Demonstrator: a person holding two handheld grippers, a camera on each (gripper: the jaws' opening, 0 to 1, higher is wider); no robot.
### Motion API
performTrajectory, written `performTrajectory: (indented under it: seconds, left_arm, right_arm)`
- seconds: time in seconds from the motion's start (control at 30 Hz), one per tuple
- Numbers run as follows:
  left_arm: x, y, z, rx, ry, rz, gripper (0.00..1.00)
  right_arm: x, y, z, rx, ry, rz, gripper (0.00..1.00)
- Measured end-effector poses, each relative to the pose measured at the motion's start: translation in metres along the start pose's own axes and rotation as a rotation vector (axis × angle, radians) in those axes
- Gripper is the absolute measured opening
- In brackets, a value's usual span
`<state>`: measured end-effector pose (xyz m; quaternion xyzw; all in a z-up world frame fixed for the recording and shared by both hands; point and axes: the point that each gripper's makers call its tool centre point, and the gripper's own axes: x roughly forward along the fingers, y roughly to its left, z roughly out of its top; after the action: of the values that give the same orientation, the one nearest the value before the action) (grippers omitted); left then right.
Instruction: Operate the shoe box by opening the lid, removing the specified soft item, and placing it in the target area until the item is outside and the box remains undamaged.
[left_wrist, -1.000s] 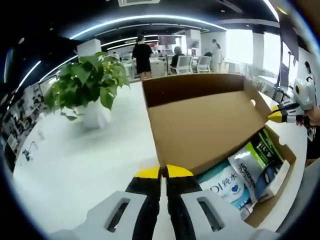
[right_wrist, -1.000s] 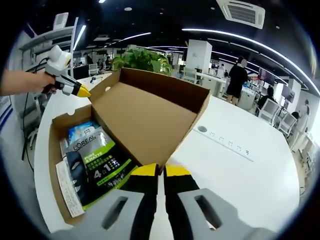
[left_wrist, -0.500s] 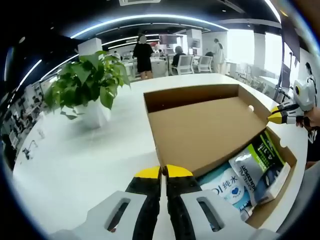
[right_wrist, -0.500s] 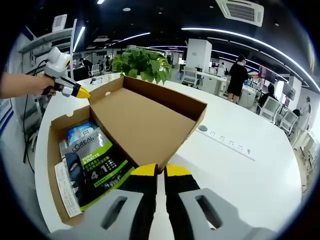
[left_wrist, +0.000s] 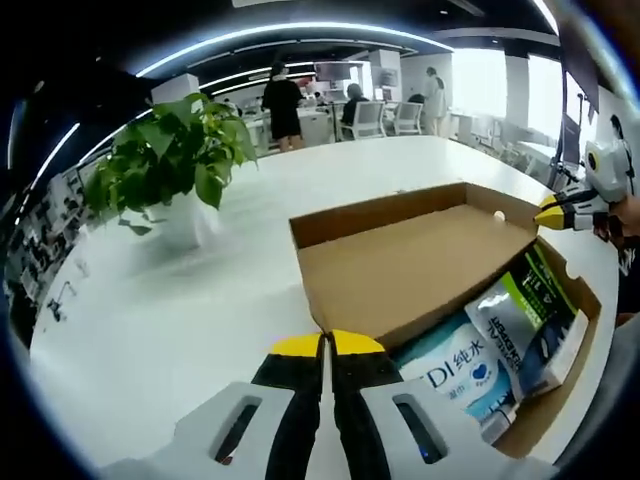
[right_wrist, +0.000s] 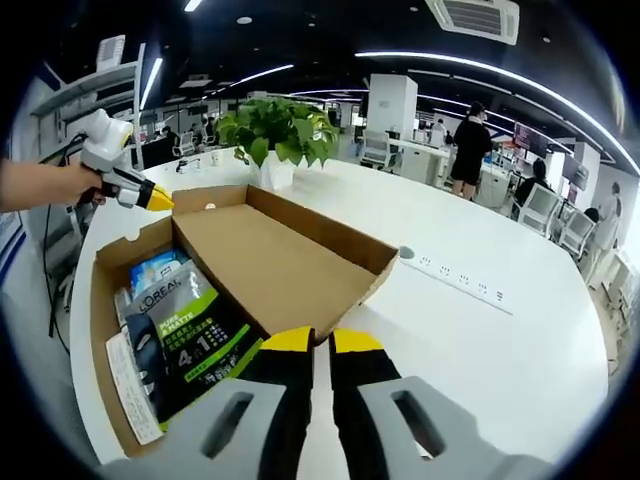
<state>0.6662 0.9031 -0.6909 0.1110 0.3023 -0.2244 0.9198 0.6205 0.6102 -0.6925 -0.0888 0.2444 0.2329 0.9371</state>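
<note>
1. My left gripper (left_wrist: 325, 345) had its jaws pressed together on one corner of the lid (left_wrist: 410, 265), with the cardboard edge nipped between the yellow tips.
2. My right gripper (right_wrist: 312, 342) was closed the same way on the lid's other free corner, so I held the flap at both ends.
3. The lid was swung back past upright and lay tilted low over the white table (left_wrist: 150, 330), on the side toward the potted plant (left_wrist: 170, 165). I judged the opening step nearly done, since the flap only needed setting down and releasing.
4. The shoe box (right_wrist: 100, 300) stood open on the table, and I saw no tears or crushed walls.
5. The soft goods were all inside. A green-and-black pack (right_wrist: 195, 345) lay on top, and a blue-and-white pack (left_wrist: 455, 375) lay just beside it and partly under it. I could not tell which one was the item meant.
6. Left to do, as I judged it: let go of the lid, grasp the soft item, lift it clear and place it in the target area.
</note>
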Motion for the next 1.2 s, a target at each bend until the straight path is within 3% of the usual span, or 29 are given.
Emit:
performTrajectory:
  seconds: [0.3, 0.47, 0.63, 0.9, 1.2]
  left_arm:
    - [0.000, -0.001, -0.002, -0.001, 0.011, 0.003, 0.00]
    - [-0.004, -0.003, -0.008, -0.022, 0.013, 0.008, 0.00]
    - [-0.012, -0.015, -0.016, -0.036, 0.011, -0.015, 0.02]
    - [-0.032, -0.034, -0.015, -0.045, -0.012, -0.056, 0.10]
    - [-0.041, -0.077, -0.027, -0.051, 0.020, -0.171, 0.16]
  right_arm:
    - [0.002, -0.002, -0.001, 0.040, 0.003, -0.001, 0.05]
    - [0.001, -0.003, -0.004, 0.114, 0.001, 0.018, 0.06]
    - [-0.005, 0.000, -0.011, 0.125, 0.023, 0.031, 0.09]
    - [-0.021, 0.005, -0.020, 0.117, 0.030, 0.046, 0.15]
    - [-0.043, 0.014, -0.018, 0.113, 0.006, 0.064, 0.23]
